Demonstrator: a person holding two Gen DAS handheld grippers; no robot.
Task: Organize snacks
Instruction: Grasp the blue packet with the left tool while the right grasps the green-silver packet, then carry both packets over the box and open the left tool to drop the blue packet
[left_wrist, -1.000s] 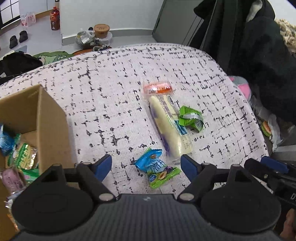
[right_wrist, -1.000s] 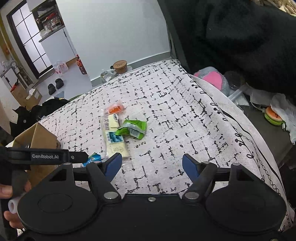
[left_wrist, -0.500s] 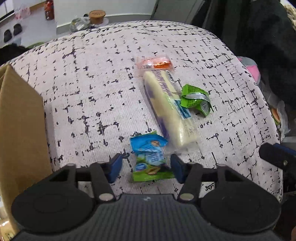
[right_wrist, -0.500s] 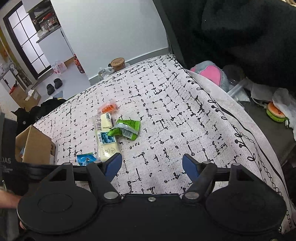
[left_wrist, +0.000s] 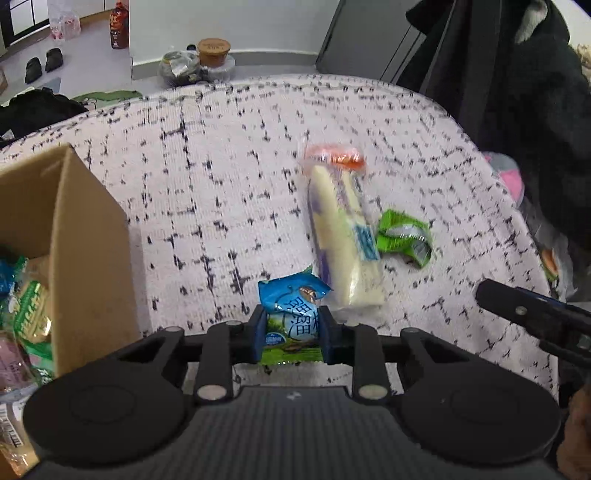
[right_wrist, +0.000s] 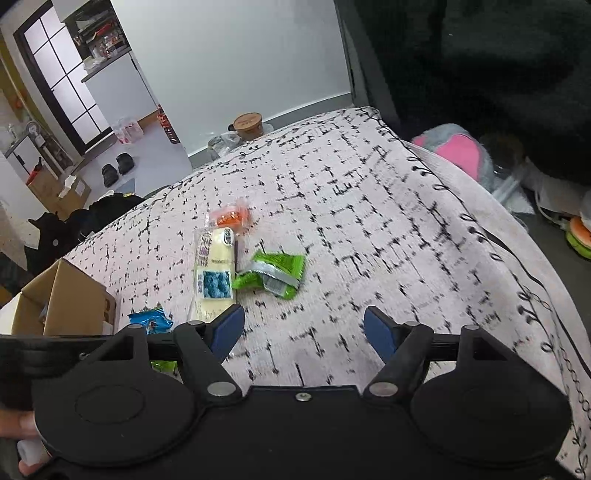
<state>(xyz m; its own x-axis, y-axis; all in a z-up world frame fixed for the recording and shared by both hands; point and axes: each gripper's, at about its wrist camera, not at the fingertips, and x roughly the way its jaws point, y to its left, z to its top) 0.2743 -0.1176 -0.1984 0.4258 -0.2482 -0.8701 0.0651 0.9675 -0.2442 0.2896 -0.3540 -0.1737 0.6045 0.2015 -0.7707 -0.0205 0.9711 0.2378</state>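
Observation:
My left gripper (left_wrist: 291, 334) is shut on a blue and green snack packet (left_wrist: 291, 314), which also shows in the right wrist view (right_wrist: 150, 322). Beyond it on the white patterned cloth (left_wrist: 221, 192) lie a long pale yellow snack pack (left_wrist: 343, 240), an orange packet (left_wrist: 334, 157) and a crumpled green packet (left_wrist: 402, 236). A cardboard box (left_wrist: 85, 251) with several snacks inside stands at the left. My right gripper (right_wrist: 303, 330) is open and empty, just short of the green packet (right_wrist: 273, 275) and the yellow pack (right_wrist: 214, 273).
A dark coat (left_wrist: 517, 92) hangs at the right past the table edge. A pink and grey plush (right_wrist: 458, 155) lies off the right side. A lidded tub (left_wrist: 213, 51), a bottle (left_wrist: 120, 26) and shoes (left_wrist: 40, 62) are on the floor behind.
My left gripper closed its fingers on the blue and green packet and took hold of it. The right gripper moved slightly closer to the green packet and stayed open.

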